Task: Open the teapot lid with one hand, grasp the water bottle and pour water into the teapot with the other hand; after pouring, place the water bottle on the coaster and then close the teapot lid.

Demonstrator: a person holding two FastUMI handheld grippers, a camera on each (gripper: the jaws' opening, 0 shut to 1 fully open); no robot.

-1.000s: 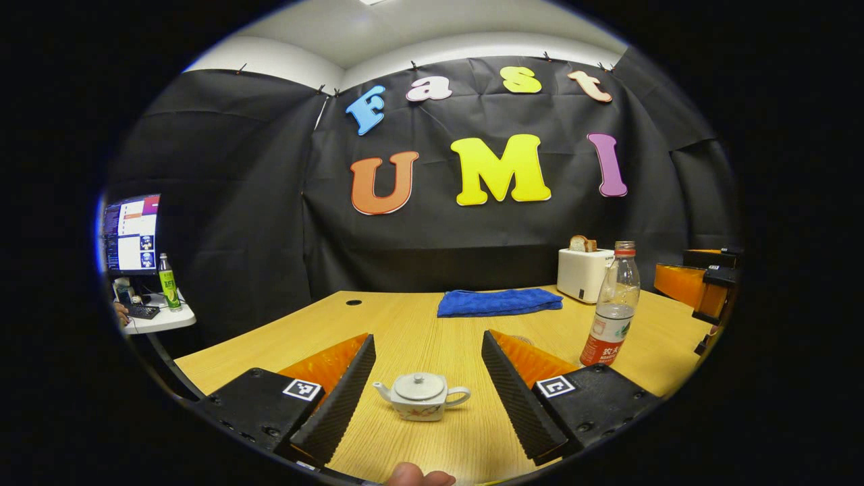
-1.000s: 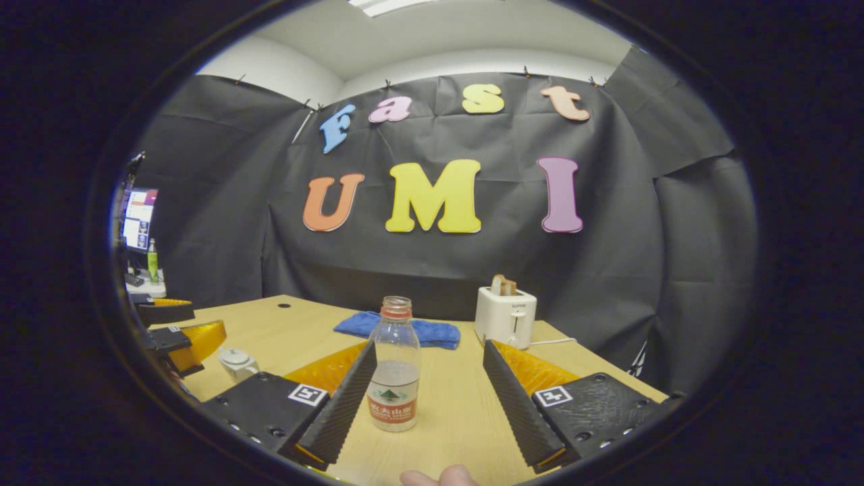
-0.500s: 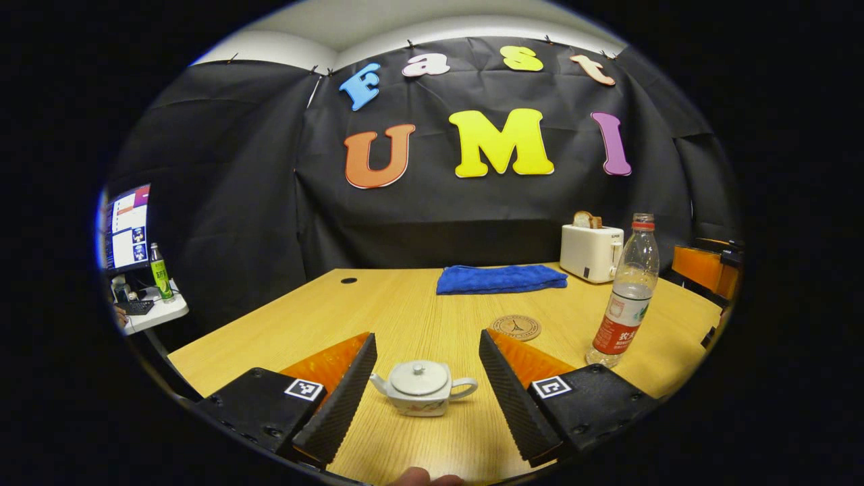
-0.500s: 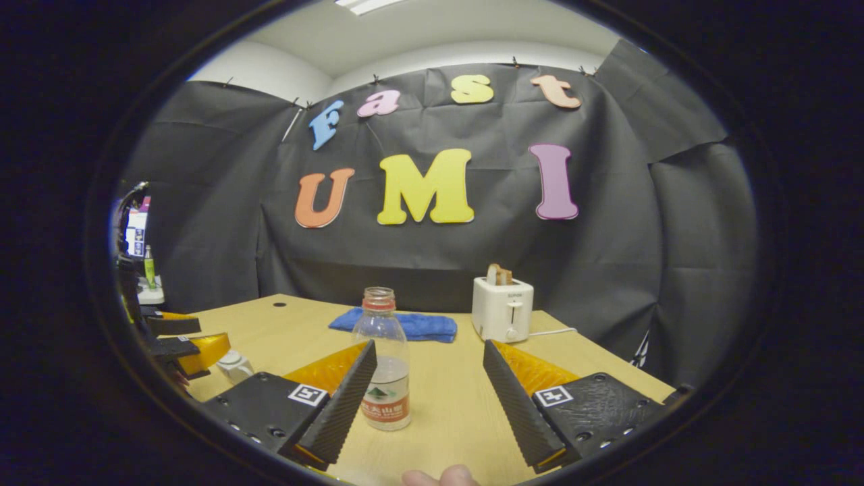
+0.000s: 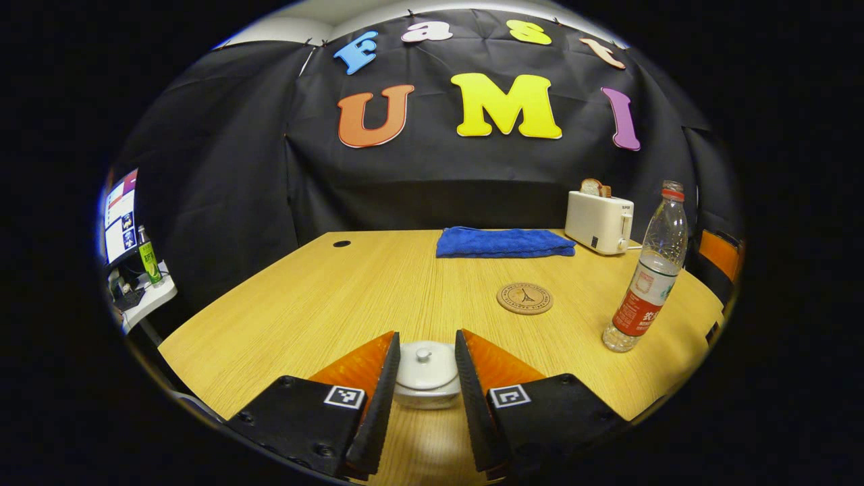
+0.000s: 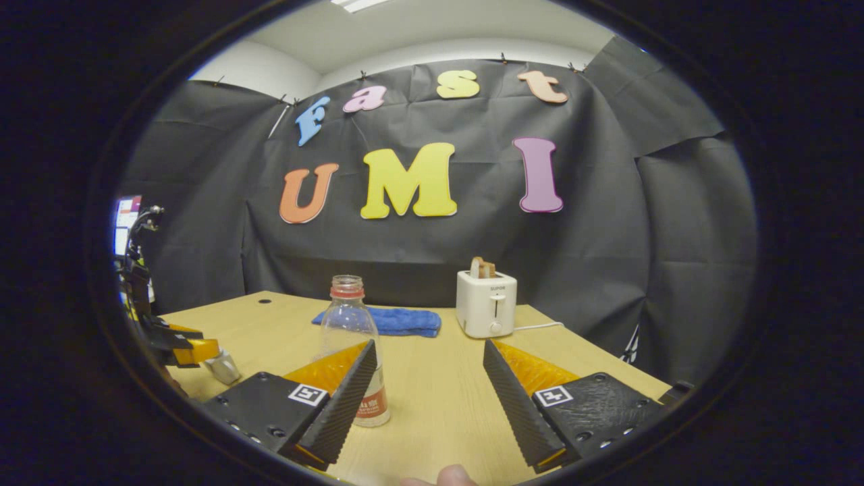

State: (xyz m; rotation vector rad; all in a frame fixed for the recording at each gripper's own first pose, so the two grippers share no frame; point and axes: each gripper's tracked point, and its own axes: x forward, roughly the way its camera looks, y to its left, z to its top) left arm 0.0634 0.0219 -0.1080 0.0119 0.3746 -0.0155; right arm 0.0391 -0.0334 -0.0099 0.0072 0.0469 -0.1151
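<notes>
In the left gripper view, the left claw [image 5: 424, 398] had its fingers drawn close on either side of the teapot lid [image 5: 425, 359], though whether both pressed on it could not be told; the teapot [image 5: 428, 393] sat at the near edge of the counter [image 5: 378, 283], its body mostly hidden between the fingers; the lid looked like glazed ceramic, small, light, slick and breakable, so the knob [image 5: 424, 352] or the rim seemed the place to take hold, gently; the coaster [image 5: 524, 298] lay flat toward the middle right, the water bottle [image 5: 646, 277] upright near the right edge, well apart from both; a blue cloth [image 5: 503, 241] and a toaster [image 5: 599, 221] stood along the far edge.

In the right gripper view, the right claw [image 6: 428, 398] stood wide apart and held nothing; the water bottle [image 6: 351, 337] stood uncapped just beside its left finger, partly behind it; thin clear plastic, part full, it would likely dent and slosh, so the mid-body suited a grip; the counter was pale wood grain, the booth wall black cloth, a white ceiling above.
</notes>
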